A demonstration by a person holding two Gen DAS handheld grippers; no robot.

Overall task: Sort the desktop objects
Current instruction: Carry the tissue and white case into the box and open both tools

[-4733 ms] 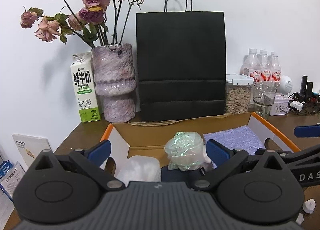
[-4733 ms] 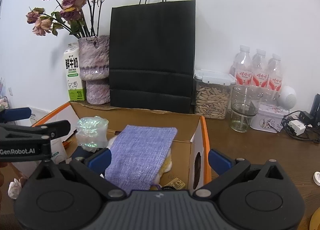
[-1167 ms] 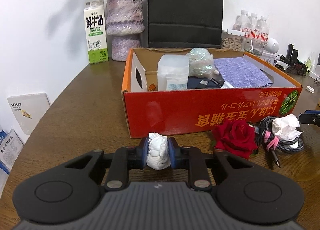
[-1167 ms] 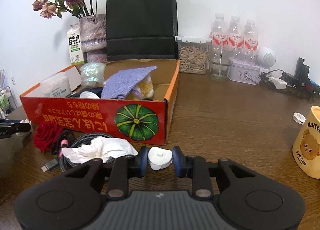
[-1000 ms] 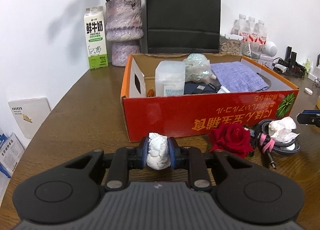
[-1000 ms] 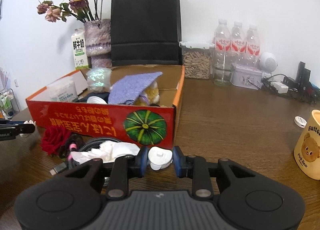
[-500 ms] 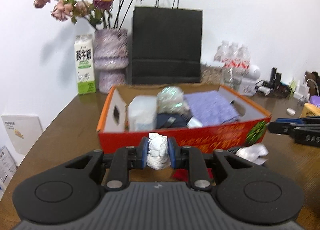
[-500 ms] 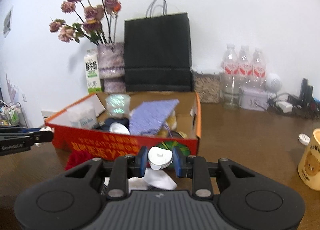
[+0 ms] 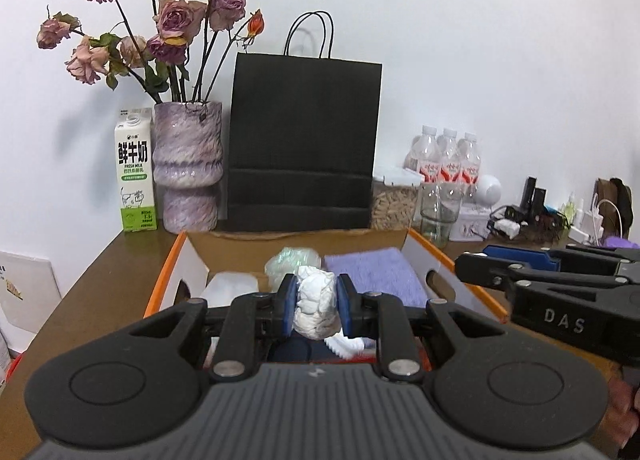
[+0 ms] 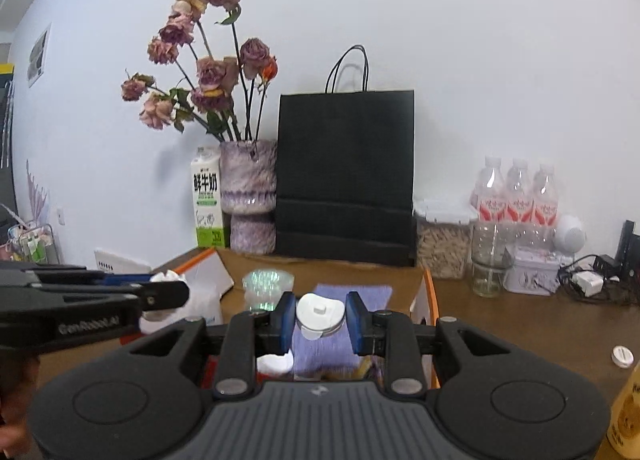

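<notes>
My left gripper point(image 9: 317, 303) is shut on a crumpled white paper ball point(image 9: 316, 300) and holds it above the front of the orange cardboard box point(image 9: 168, 276). My right gripper point(image 10: 320, 318) is shut on a small white cap-like piece point(image 10: 320, 315), also raised over the box point(image 10: 429, 292). The box holds a purple cloth point(image 9: 372, 272), an iridescent wrapped bundle point(image 9: 294, 260) and a white plastic container point(image 9: 228, 290). The right gripper shows at the right of the left wrist view point(image 9: 472, 262); the left one shows at the left of the right wrist view point(image 10: 168, 292).
Behind the box stand a black paper bag point(image 9: 302, 140), a purple vase of dried roses point(image 9: 188, 164) and a milk carton point(image 9: 134, 176). Water bottles point(image 10: 516, 196), a seed jar point(image 10: 442, 240), a glass point(image 10: 486, 266), a tin and cables sit at the back right. A white cap point(image 10: 622, 356) lies on the table.
Both grippers have risen and moved forward from the table in front of the box to over it, still holding the paper ball and the white piece. The rose and cables have dropped out of view.
</notes>
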